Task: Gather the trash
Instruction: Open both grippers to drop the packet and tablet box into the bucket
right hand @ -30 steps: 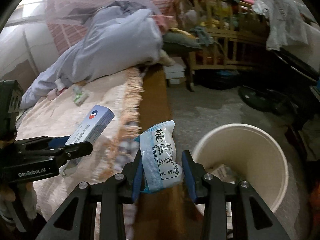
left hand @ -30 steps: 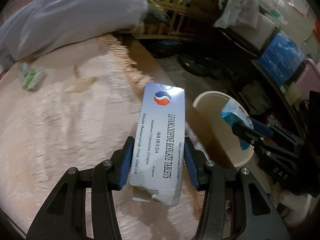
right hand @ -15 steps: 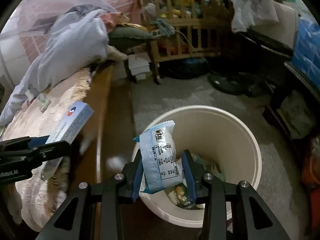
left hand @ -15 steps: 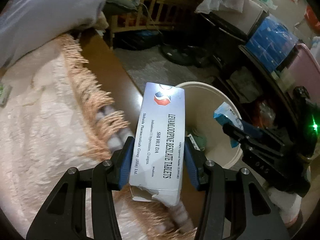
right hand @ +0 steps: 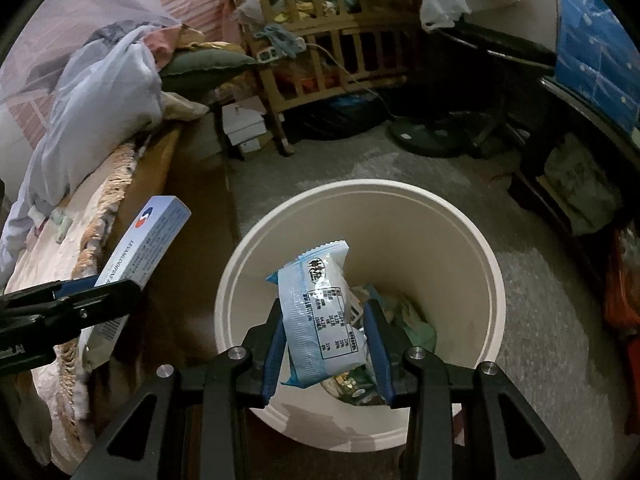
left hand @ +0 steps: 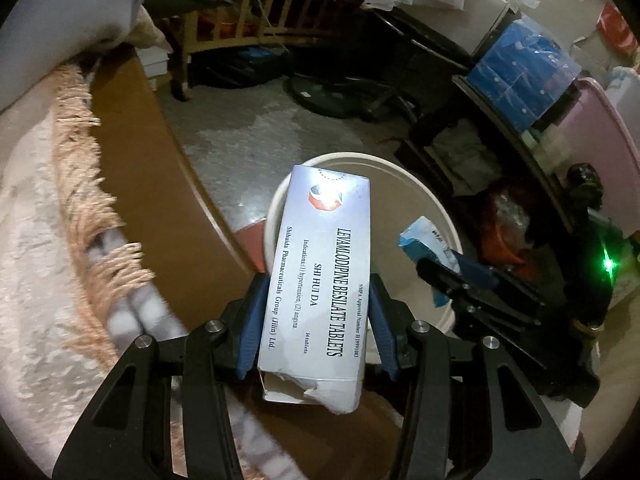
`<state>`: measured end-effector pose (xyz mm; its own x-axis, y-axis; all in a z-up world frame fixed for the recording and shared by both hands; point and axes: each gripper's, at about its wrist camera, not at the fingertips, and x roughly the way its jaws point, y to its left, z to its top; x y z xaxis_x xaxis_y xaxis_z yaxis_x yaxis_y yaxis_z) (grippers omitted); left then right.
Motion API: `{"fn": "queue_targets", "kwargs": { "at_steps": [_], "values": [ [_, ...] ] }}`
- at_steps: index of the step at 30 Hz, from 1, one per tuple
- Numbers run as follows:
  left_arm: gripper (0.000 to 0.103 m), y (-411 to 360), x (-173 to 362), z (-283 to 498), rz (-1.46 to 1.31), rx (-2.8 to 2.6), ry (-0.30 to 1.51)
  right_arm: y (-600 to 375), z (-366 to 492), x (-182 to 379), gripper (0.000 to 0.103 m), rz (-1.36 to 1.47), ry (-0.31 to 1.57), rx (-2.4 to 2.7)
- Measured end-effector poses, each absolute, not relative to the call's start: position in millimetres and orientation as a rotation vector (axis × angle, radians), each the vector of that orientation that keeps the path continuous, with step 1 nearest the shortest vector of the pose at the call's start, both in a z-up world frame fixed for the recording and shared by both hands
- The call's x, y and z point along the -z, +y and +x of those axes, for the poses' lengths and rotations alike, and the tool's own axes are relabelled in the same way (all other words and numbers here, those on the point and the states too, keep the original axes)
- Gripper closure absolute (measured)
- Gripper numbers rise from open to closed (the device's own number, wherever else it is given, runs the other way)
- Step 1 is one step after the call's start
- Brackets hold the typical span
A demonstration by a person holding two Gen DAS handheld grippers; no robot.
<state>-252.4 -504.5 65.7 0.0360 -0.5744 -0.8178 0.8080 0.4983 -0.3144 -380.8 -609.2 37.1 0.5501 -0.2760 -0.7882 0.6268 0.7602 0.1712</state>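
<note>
The step in hand appears to be the drop-off: both pieces of trash are being carried to the cream bin (right hand: 420,208) standing on the floor beside the bed (left hand: 36,264). The left gripper (left hand: 316,314) is clamping a tablet box (left hand: 324,280) by its long sides, blue pads pressing flat against the card. The right gripper (right hand: 326,340) is pinching a small snack packet (right hand: 320,312) across its middle, jaws drawn close with the film bulging between them. From the right wrist view the packet is hanging directly over the bin's mouth, with crumpled wrappers (right hand: 404,316) already lying at the bottom. The box is sitting less well: seen from the right, it is hovering over the edge of the bed, just outside the bin's near rim, while the left view is showing its far end reaching across the rim. My judgement is that the packet is ready for release, needing only the jaws to part, whereas the box is calling for a short carry further over the opening first, or it may strike the rim and fall outside. As to condition, the box is white and pale blue with black lettering and a red-and-blue emblem, its near flap torn open and ragged. The packet is white with blue ends, printed with a table, sealed and slightly puffed.
</note>
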Motion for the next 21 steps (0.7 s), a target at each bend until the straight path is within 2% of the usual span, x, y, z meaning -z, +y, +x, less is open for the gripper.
{"fn": "queue_targets", "kwargs": {
  "at_steps": [4, 6, 11, 21],
  "values": [
    [0.055, -512.4, -65.0, -254.1, 0.232, 1.124, 1.116, -613.3, -381.2, -35.7, 0.067, 0.481, 0.828, 0.571],
    [0.052, -515.0, -65.2, -254.1, 0.219, 1.14, 1.124, -615.3, -380.8, -34.2, 0.057, 0.484, 0.834, 0.59],
    [0.049, -508.5, -69.3, -249.2, 0.206, 1.135, 1.118, -621.6, -381.0, -32.1, 0.052, 0.503, 0.84, 0.621],
    [0.049, -464.1, -83.2, -228.0, 0.284, 0.987, 1.006, -603.1, -363.6, -35.8, 0.051, 0.479, 0.83, 0.546]
  ]
}}
